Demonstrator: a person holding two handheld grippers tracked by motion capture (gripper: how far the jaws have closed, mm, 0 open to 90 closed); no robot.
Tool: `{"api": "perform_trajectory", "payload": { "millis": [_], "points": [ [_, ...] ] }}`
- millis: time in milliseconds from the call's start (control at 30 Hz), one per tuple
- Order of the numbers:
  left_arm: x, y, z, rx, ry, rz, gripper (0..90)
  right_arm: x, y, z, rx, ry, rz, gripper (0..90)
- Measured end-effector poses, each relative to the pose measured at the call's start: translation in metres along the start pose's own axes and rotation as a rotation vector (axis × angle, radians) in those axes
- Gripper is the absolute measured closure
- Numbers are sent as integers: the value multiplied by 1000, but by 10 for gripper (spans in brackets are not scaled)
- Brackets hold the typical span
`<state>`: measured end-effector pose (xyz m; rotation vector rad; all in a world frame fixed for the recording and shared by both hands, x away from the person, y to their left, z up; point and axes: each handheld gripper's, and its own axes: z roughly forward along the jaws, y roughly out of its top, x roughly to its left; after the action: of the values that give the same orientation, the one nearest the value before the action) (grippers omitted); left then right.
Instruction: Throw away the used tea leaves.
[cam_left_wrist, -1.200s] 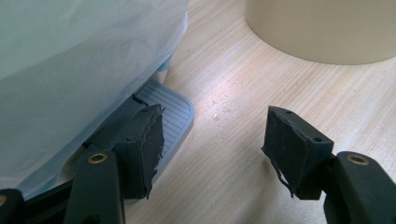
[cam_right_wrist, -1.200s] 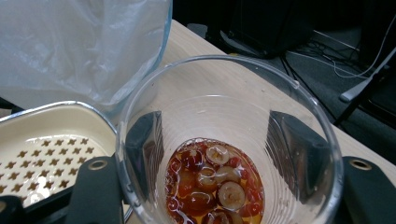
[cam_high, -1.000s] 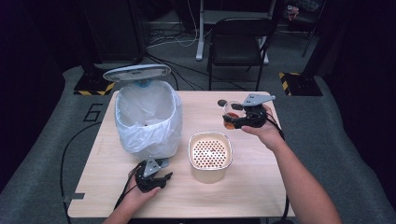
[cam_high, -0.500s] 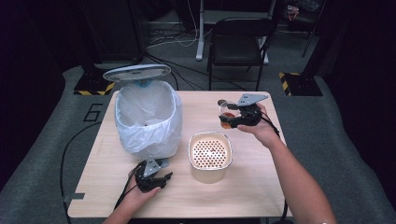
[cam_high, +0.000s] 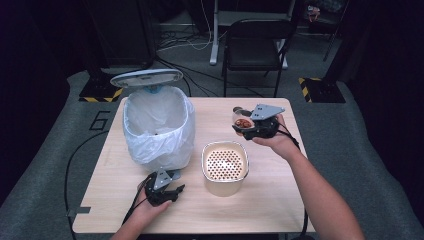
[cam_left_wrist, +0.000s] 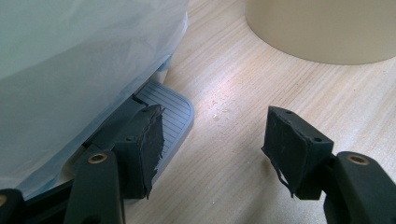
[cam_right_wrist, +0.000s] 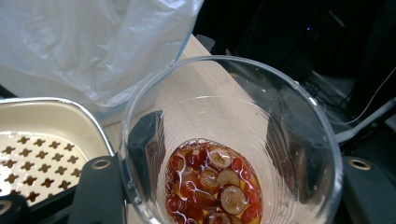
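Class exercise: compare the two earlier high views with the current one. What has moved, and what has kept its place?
The right hand-held gripper, shut on the clear cup, drifted slightly toward the strainer container. The left hand-held gripper stayed pressing the bin pedal; the bin stayed open.

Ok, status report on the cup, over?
Right gripper clamped on clear cup of red fruit bits in liquid. Left gripper open, one jaw on bin pedal, lid up. Nothing between cup and strainer tub.

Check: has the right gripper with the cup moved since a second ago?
Yes, slightly: the right gripper with the clear cup has drifted down-left toward the perforated container.
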<state>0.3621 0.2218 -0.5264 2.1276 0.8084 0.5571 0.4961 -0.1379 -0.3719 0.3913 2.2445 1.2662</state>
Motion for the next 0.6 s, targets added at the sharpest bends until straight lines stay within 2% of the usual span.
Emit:
{"api": "perform_trajectory", "payload": {
  "millis": [133,167,200,267,300,333,367,433,467,533,567,600],
  "points": [
    [0,0,0,0,0,-1,376,12,7,-1,2,-2,-100,370],
    [-1,0,0,-2,-6,-19,376,15,9,-1,-2,2,-121,370],
    [0,0,0,0,0,-1,375,17,11,-1,-8,5,-143,369],
    [0,0,0,-4,5,-3,376,22,15,0,-24,7,-168,369],
    [-2,-1,1,-7,1,-21,375,23,16,0,-30,10,-178,369],
    [0,0,0,-4,6,-2,376,25,17,1,-35,10,-186,370],
    [-1,0,0,-4,7,-3,376,26,18,2,-41,11,-196,370],
    [-1,0,1,-6,1,-17,376,28,19,4,-42,11,-215,371],
    [-1,0,0,-4,6,-5,375,29,20,4,-40,9,-227,371],
    [-1,0,1,-6,0,-17,375,30,20,5,-39,11,-237,371],
    [-1,-1,1,-7,0,-22,375,32,21,6,-29,10,-270,372],
    [-1,-1,1,-7,-1,-22,375,32,21,6,-27,11,-281,372]
  ]
}}
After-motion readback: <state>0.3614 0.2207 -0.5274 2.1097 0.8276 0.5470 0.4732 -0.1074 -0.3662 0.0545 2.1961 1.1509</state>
